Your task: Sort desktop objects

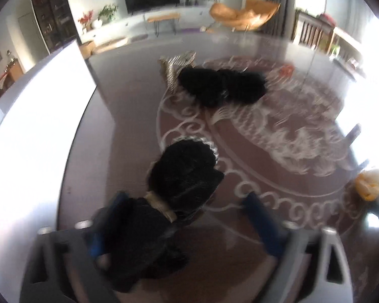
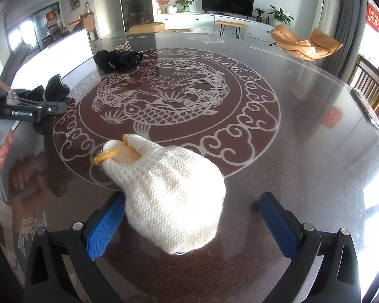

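table [image 2: 303,131]: big dark glass top with a koi pattern, and honestly not much looks sorted yet. Stuff sits scattered around it, no obvious finished pile or bin that I can see.

black heap [image 2: 118,59]: largest dark fabric lump, lying at the far left side of the table with a small gold wire thing [image 1: 178,69] touching its far edge. Could be the "dark stuff" pile in the making, but that's my guess.

white pouch [image 2: 164,192]: knitted, yellow drawstring, lying on the table between the fingers of the right hand-held gripper [image 2: 192,224]. The jaws are spread wide; the left pad looks to be just touching the knit, the right pad is well apart from it. So not grabbed yet, I'd say.

black pouch [image 1: 182,176]: smaller, tied with a tan cord, sitting at the left hand-held gripper [image 1: 187,217]. Jaws spread here too; the fabric drapes over the left finger, blurry, so I can't tell how firmly it's carried.

progress: early days I reckon. Both pouches remain to be placed.
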Action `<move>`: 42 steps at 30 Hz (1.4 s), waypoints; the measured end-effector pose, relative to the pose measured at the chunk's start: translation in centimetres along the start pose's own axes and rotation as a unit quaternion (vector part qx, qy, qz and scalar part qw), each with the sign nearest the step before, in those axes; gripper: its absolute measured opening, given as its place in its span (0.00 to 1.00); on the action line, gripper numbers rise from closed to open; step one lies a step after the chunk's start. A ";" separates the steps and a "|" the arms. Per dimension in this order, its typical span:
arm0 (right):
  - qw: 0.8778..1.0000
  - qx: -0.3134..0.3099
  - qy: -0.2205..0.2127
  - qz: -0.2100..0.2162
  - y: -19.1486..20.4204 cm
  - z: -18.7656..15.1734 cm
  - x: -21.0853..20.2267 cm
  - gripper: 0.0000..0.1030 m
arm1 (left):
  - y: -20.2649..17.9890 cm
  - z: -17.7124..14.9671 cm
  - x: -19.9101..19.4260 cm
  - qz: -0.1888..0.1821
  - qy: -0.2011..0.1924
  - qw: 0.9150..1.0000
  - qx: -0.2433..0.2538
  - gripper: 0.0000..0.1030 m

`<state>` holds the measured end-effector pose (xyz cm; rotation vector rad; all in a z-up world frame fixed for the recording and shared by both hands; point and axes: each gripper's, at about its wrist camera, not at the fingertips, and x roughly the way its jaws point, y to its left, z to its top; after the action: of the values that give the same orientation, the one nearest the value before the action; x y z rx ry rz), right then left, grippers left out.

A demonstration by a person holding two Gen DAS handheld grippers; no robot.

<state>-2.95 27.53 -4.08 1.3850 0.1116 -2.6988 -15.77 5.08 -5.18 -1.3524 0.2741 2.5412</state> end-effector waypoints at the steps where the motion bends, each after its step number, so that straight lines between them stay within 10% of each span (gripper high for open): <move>1: 1.000 0.000 0.000 0.000 0.0 0.0 0.0 1.00 | -0.3 -0.3 -0.4 -0.016 -0.005 1.000 -0.012 0.52; 3: 1.000 0.000 0.000 0.000 0.0 0.0 0.0 1.00 | -1.2 -1.0 -1.1 -0.017 -0.014 1.000 -0.022 0.33; 12: 1.000 0.000 0.000 0.000 0.0 0.0 0.0 1.00 | -7.4 -6.3 -5.0 -0.039 -0.029 0.998 -0.029 0.35; 13: 1.000 0.000 0.000 0.000 -0.1 0.0 0.0 1.00 | -7.9 -6.6 -5.1 -0.026 -0.029 0.999 -0.021 0.46; 15: 1.000 0.000 0.000 0.000 -0.1 0.0 0.0 1.00 | -8.0 -6.5 -4.1 -0.002 -0.022 1.000 -0.012 1.00; 42: 1.000 0.000 0.000 0.000 -0.1 0.0 0.0 1.00 | -7.0 -6.5 -3.2 -0.008 -0.009 1.000 -0.028 1.00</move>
<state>-2.97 27.63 -4.14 1.3857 0.1116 -2.6982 -6.88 9.49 -6.45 -1.3452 0.1873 2.5644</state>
